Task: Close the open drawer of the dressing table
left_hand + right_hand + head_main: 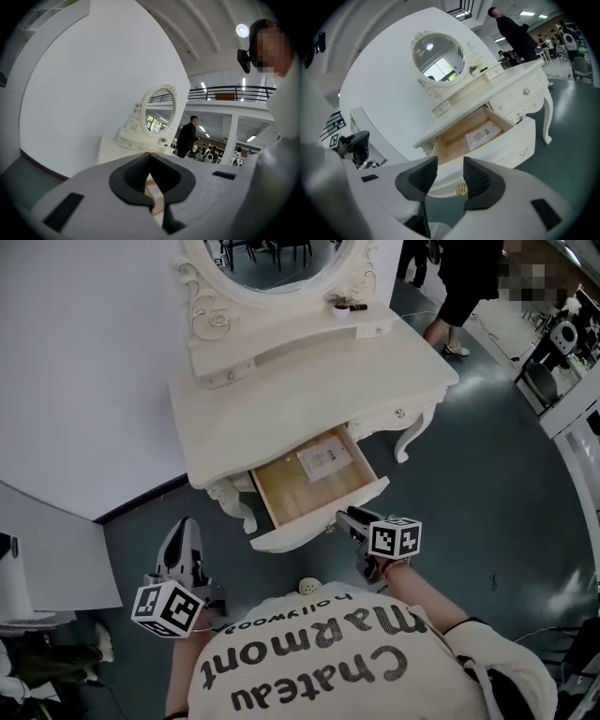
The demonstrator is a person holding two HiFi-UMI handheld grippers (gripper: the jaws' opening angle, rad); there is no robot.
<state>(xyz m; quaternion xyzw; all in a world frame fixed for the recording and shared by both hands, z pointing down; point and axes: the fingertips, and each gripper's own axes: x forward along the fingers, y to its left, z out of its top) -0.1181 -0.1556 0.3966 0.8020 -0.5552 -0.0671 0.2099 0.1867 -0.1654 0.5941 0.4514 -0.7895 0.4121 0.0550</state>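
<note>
The white dressing table with an oval mirror stands against the white wall. Its drawer is pulled out, showing a wooden floor and a paper leaflet. My right gripper is just off the right end of the drawer front. In the right gripper view the right gripper is open, and the drawer front with its gold knob shows in the gap, untouched by the pads. My left gripper hangs lower left of the drawer. In its own view the left gripper is shut on nothing.
A person in black stands behind the table's right end. The table's curved leg reaches down to the dark green floor. White furniture lines the right edge, and a grey panel sits at the left.
</note>
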